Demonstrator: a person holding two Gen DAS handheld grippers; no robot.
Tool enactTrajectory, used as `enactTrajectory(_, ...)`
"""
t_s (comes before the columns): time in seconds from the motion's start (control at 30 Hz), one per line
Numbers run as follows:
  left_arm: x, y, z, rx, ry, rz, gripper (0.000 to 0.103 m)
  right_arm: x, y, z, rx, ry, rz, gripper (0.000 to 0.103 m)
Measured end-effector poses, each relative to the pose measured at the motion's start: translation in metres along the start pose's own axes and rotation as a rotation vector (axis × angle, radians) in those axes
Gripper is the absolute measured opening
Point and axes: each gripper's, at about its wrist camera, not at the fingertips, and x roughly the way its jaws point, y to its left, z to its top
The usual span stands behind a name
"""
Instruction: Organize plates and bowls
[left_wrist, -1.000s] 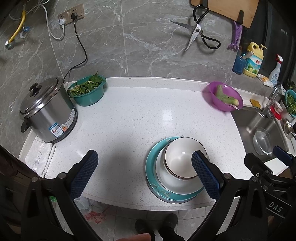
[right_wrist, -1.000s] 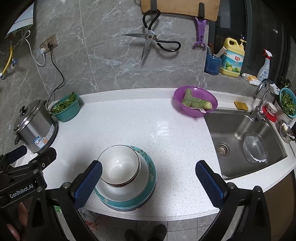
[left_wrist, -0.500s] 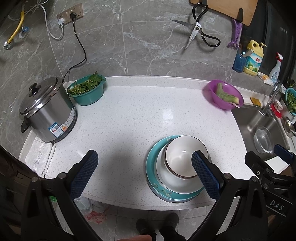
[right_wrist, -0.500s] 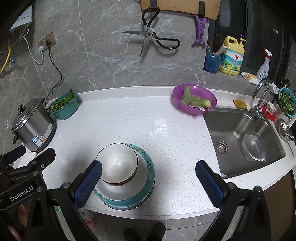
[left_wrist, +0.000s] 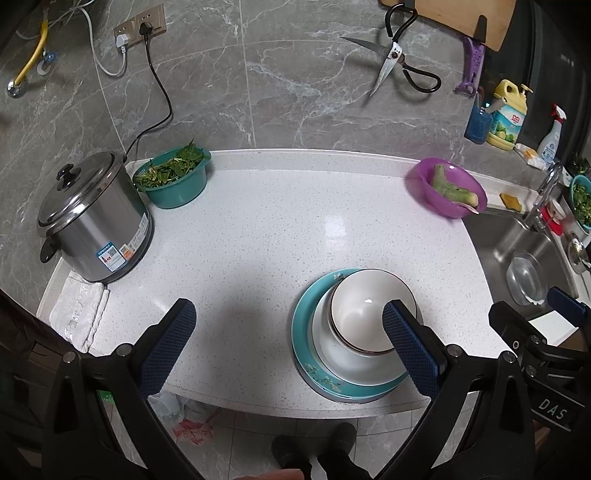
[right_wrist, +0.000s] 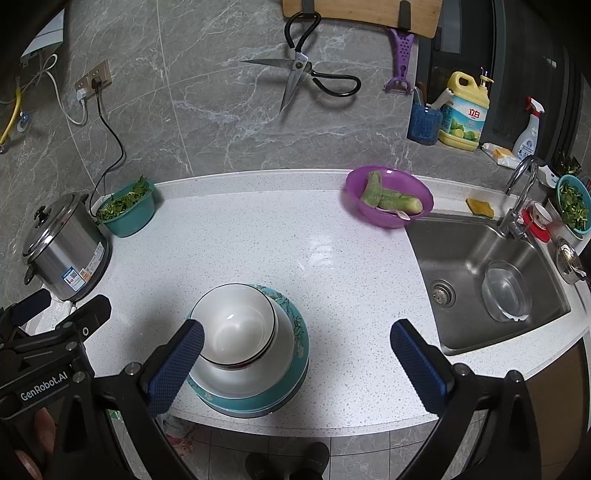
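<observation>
Two grippers are in my views, and both have their fingers spread wide with nothing between them. I see the left gripper (left_wrist: 284, 332) above the front edge of the white tabletop (left_wrist: 280, 221); its right finger (left_wrist: 410, 343) stands in front of the stack of dishes, but I cannot tell if it touches. The right gripper (right_wrist: 295, 354) hangs a little more to the sink side, and its left finger (right_wrist: 177, 365) overlaps the same stack in the picture.

The stack sits near the front edge of the tabletop: a teal plate (right_wrist: 295, 387) at the bottom, a white plate or shallow bowl (right_wrist: 280, 358) on it (its depth is not clear to me), and a white bowl (right_wrist: 236, 325) with a dark rim on top, empty inside.

At the back left stands a steel rice cooker (left_wrist: 92, 218), just beside it a teal bowl (left_wrist: 173, 181) with green leaves. A purple bowl (right_wrist: 388, 199) with peeled green vegetables is at the back right, next to the sink (right_wrist: 480, 273), where a clear bowl (right_wrist: 506, 291) lies. Scissors (right_wrist: 306, 74) hang on the wall.
</observation>
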Motion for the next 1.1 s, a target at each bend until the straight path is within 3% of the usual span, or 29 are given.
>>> enactTrajectory(1.1, 0.0012, -0.0088, -0.0074, -0.022, 0.009, 0.010, 0.103, 0.0011, 0.0018, -0.0004, -0.003, 0.005, 0.003, 0.103)
